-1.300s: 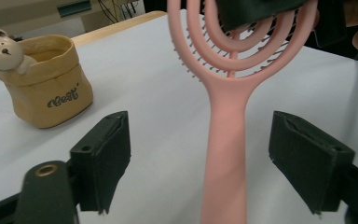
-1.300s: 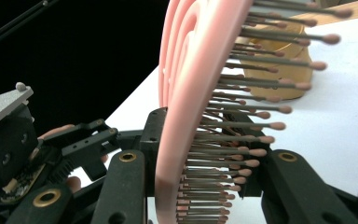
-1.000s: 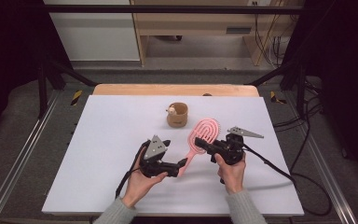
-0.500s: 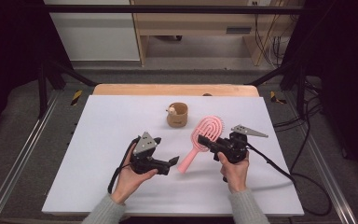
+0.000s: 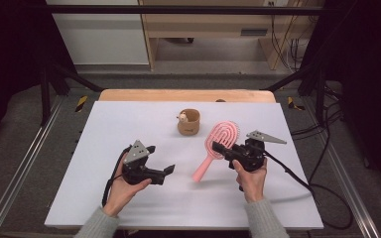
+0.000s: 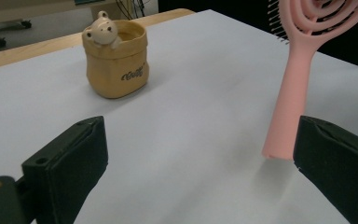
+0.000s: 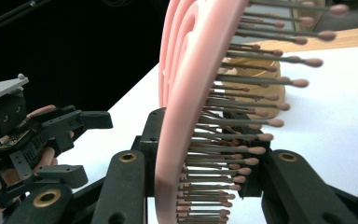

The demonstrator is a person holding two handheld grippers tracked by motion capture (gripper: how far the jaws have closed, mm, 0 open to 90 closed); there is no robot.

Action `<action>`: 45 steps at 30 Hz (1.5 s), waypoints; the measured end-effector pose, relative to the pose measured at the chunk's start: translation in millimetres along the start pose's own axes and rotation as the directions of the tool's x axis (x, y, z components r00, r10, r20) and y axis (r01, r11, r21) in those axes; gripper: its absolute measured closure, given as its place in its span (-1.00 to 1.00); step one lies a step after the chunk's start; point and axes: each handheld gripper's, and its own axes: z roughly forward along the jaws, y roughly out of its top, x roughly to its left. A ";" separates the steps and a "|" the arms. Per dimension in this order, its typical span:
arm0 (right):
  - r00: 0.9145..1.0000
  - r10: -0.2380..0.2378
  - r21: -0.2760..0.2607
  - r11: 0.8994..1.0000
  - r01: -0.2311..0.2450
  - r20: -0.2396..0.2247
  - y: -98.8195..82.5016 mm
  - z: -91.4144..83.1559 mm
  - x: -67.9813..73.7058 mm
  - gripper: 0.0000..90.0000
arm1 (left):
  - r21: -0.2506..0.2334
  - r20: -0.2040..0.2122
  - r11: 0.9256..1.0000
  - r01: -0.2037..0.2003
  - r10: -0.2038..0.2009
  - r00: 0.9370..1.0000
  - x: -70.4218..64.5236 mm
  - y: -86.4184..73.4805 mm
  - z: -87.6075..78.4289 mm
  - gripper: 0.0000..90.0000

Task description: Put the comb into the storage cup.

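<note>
A person sits at a white table (image 5: 104, 148) with a gripper in each hand. On the left, the left gripper (image 5: 167, 170) rests low over the table, its jaws spread wide and holding nothing. It points toward the middle of the table.

Further back, near the centre, stands a small tan cup (image 5: 189, 122) with a bear figure on its rim, well apart from both grippers.

Right of centre is a pink brush (image 5: 217, 147). The right gripper (image 5: 222, 148) is clamped on the brush head, one jaw on the flat back and one among the bristles. The handle slants down to the left, its tip near or on the table and just beside the left gripper's jaws.

The grip looks risky: bristles give under pressure, so the brush could twist or slip out. If the left gripper closes early, it may knock the handle away.
</note>
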 end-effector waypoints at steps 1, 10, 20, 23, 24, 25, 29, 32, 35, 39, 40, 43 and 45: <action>1.000 -0.003 0.000 1.000 0.003 0.000 1.0 0.3 0.6 0.40 | 0.004 -0.005 1.000 0.002 -0.002 1.000 2.3 -1.9 -1.7 -0.93; 1.000 -0.020 -0.004 1.000 0.020 0.001 10.3 2.2 5.0 0.40 | 0.001 -0.046 1.000 0.031 -0.031 0.998 22.1 -17.1 -19.6 -0.94; 0.999 -0.035 -0.017 0.999 0.035 0.018 20.6 -0.1 5.4 0.39 | 0.003 -0.074 0.999 0.043 -0.043 0.996 33.9 -29.2 -31.1 -0.94; 0.999 -0.038 -0.022 0.999 0.039 0.022 24.0 -1.1 4.5 0.39 | 0.003 -0.082 0.999 0.046 -0.046 0.996 37.3 -33.5 -35.4 -0.94; 0.999 -0.039 -0.022 0.999 0.039 0.025 25.0 -1.2 4.5 0.39 | 0.001 -0.088 0.999 0.050 -0.050 0.995 38.6 -34.9 -37.1 -0.95; 0.999 -0.041 -0.021 0.999 0.042 0.026 25.9 -1.3 4.3 0.39 | -0.001 -0.092 0.999 0.053 -0.053 0.994 40.1 -36.2 -38.9 -0.94; 0.998 -0.050 -0.020 0.999 0.051 0.038 29.4 -0.7 5.2 0.39 | -0.005 -0.105 0.998 0.063 -0.063 0.992 45.9 -41.3 -46.4 -0.94; 0.997 -0.057 -0.021 0.998 0.058 0.044 31.5 0.1 5.9 0.39 | -0.013 -0.117 0.997 0.075 -0.076 0.990 50.2 -44.9 -52.6 -0.94; 0.997 -0.067 -0.021 0.997 0.068 0.050 33.9 1.0 6.3 0.39 | -0.018 -0.129 0.997 0.076 -0.078 0.989 54.0 -49.0 -58.4 -0.95; 0.996 -0.072 -0.020 0.997 0.073 0.056 37.1 2.1 7.0 0.39 | -0.018 -0.147 0.996 0.085 -0.086 0.985 60.1 -54.4 -64.5 -0.94; 0.996 -0.075 -0.018 0.997 0.076 0.058 37.8 2.5 7.1 0.39 | -0.016 -0.151 0.996 0.085 -0.087 0.985 61.5 -55.7 -65.7 -0.95; 0.995 -0.079 -0.020 0.997 0.080 0.059 39.9 3.6 7.0 0.39 | -0.014 -0.164 0.996 0.084 -0.085 0.983 65.0 -59.6 -68.6 -0.94; 0.995 -0.080 -0.019 0.996 0.082 0.062 41.6 4.2 7.5 0.39 | -0.011 -0.170 0.996 0.084 -0.085 0.982 67.3 -62.2 -70.7 -0.95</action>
